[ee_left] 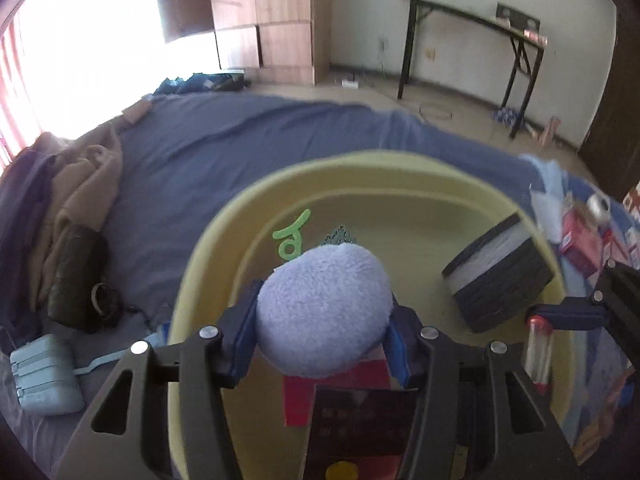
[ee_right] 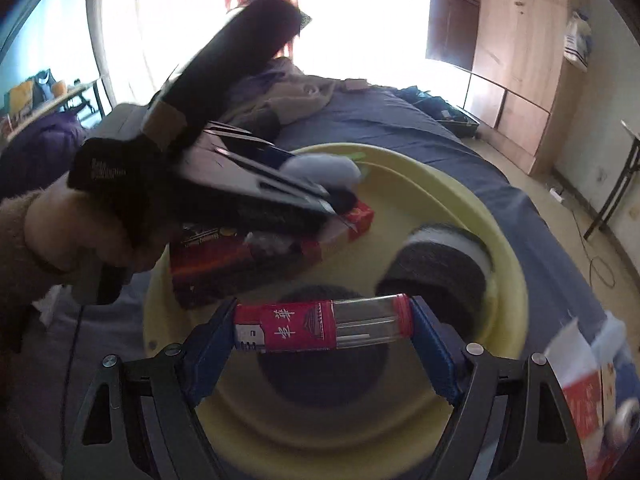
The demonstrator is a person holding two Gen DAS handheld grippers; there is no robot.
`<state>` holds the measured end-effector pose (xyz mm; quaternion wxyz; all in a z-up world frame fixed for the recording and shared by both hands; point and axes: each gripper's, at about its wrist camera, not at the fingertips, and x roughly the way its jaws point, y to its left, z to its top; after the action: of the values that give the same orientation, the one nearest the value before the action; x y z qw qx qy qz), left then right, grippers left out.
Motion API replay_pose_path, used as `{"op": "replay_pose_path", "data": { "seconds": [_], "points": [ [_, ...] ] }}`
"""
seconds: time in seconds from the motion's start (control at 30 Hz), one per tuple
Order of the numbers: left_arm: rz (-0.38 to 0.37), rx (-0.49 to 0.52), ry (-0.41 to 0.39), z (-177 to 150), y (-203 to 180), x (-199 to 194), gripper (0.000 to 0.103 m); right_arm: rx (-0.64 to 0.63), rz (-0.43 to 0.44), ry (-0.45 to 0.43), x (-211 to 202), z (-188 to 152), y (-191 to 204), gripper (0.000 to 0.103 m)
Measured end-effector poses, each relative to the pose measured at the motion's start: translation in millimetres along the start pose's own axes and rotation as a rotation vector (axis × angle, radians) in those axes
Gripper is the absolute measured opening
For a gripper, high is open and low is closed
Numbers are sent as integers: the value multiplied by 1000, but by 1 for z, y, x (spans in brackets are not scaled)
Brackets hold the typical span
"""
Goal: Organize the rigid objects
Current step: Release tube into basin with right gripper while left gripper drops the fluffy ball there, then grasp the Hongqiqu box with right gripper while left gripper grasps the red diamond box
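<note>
My left gripper [ee_left: 320,320] is shut on a light purple plush ball [ee_left: 324,312] and holds it above the yellow basin [ee_left: 192,264]. My right gripper [ee_right: 324,324] is shut on a clear tube with a red label [ee_right: 324,326], held crosswise over the basin [ee_right: 504,248]. In the basin lie a dark striped box [ee_left: 500,272], a green curly loop [ee_left: 294,236], a red box [ee_left: 340,392] and a dark red booklet [ee_left: 360,432]. The left gripper with the plush ball [ee_right: 320,170] also shows in the right wrist view. The tube [ee_left: 538,352] shows at the basin's right rim.
The basin stands on a bed with a blue sheet [ee_left: 240,152]. Brown and dark clothes [ee_left: 80,184] lie at its left, with a pale blue case [ee_left: 46,376]. Red packets and a can [ee_left: 588,232] lie at the right. A black-legged table [ee_left: 472,40] and a wooden wardrobe [ee_left: 272,20] stand beyond.
</note>
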<state>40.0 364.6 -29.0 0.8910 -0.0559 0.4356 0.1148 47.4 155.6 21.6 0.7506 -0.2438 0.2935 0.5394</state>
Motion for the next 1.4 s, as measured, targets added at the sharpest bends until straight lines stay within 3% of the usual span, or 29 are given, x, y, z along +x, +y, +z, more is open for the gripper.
{"op": "replay_pose_path", "data": {
  "seconds": [0.17,0.3,0.4,0.5,0.57,0.7,0.77,0.83,0.93,1.03,1.1,1.27,1.4],
  "points": [
    [-11,-31,15,-2,5,5,61,15,2,-18,11,4,-7,82],
    [-51,-109,11,-3,13,-6,74,16,0,-31,6,-4,2,84],
    [-70,-147,-81,-2,16,-45,95,53,31,-54,-6,-7,0,102],
    [-92,-140,-193,-1,8,-89,103,90,25,-77,-34,-8,-7,103],
    [-117,-136,-231,-1,-3,-109,103,104,-33,-100,-73,-15,-20,103],
    [-215,-65,-227,4,-61,-121,103,199,-218,-205,-180,-63,-59,103],
    [-269,-3,-193,6,-105,-114,103,312,-363,-268,-239,-109,-88,103],
    [-329,45,-155,8,-147,-102,103,431,-508,-254,-277,-156,-117,103],
    [-386,144,-71,10,-210,-77,103,613,-613,-230,-304,-223,-151,103],
    [-390,241,-14,9,-266,-51,103,792,-609,-208,-302,-273,-177,103],
    [-414,306,13,6,-297,-39,103,842,-582,-195,-292,-284,-187,103],
    [-378,512,-2,-10,-357,-20,103,870,-536,-130,-253,-270,-216,103],
    [-329,539,-2,-14,-370,-1,103,849,-573,-67,-223,-257,-237,101]
  ]
}}
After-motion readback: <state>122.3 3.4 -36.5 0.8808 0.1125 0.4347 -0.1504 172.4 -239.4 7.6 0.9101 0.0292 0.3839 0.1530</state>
